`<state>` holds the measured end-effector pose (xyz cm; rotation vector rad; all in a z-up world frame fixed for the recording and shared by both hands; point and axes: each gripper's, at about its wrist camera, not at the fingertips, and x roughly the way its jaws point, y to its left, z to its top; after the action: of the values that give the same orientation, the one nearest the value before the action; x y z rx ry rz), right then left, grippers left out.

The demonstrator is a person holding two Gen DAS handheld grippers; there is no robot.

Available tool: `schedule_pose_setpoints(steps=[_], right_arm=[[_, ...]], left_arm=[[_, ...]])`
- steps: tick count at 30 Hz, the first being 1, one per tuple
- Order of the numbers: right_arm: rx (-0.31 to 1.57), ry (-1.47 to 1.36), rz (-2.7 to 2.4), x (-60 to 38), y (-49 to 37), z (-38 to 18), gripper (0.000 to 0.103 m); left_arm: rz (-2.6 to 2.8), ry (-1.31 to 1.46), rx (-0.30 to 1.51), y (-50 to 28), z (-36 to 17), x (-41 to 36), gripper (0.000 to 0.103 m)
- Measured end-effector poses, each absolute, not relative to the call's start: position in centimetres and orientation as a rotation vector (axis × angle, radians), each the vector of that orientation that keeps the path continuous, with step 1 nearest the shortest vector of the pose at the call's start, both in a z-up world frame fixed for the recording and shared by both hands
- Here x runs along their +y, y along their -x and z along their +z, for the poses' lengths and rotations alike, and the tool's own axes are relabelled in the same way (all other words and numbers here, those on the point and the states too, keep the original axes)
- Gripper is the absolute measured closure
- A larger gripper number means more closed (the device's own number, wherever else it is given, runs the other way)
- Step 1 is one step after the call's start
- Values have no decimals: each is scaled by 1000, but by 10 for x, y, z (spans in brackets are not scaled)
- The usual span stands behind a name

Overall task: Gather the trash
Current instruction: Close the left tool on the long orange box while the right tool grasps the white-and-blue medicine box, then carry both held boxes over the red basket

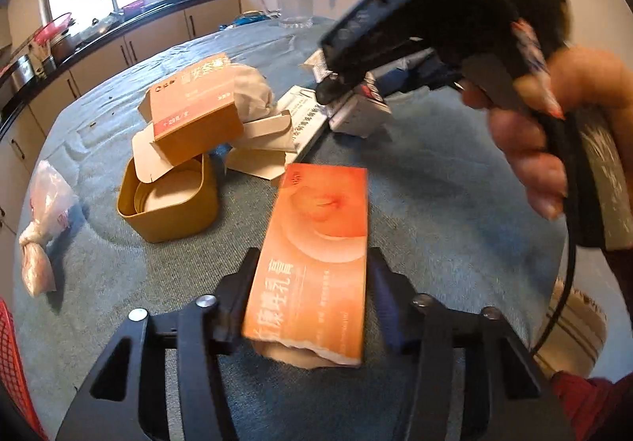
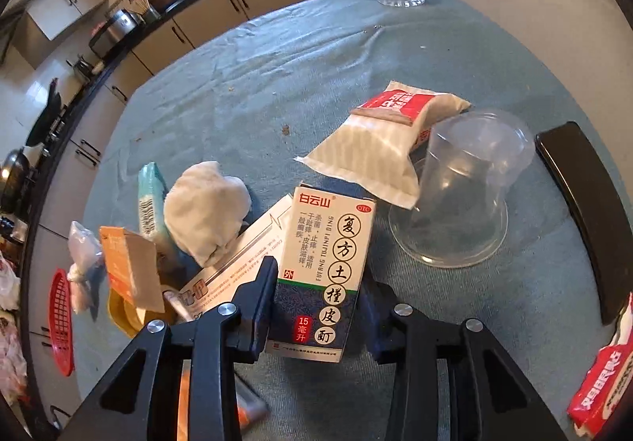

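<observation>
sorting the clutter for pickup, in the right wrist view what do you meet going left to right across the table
red basket → tied plastic bag → crumpled white tissue → blue and white medicine box held in the right gripper → upside-down clear cup → black chair back

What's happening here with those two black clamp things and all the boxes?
A person is clearing rubbish off a table covered in blue cloth, using a hand-held gripper in each hand. The left gripper is clamped on an orange medicine box; the right gripper is clamped on a white and blue medicine box. More empty cartons, a crumpled tissue and a white sachet lie by a small yellow tub. An upturned clear plastic cup stands nearby.
</observation>
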<state>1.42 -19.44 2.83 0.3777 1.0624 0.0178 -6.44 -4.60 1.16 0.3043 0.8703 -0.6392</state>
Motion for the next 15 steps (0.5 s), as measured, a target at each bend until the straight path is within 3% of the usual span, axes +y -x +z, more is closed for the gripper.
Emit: schedule_pose_setpoints(steps=[15], right_arm=[[790,-326,177,-171,71,65,62]], left_arm=[[-580,-107,759,82,37,2,58]])
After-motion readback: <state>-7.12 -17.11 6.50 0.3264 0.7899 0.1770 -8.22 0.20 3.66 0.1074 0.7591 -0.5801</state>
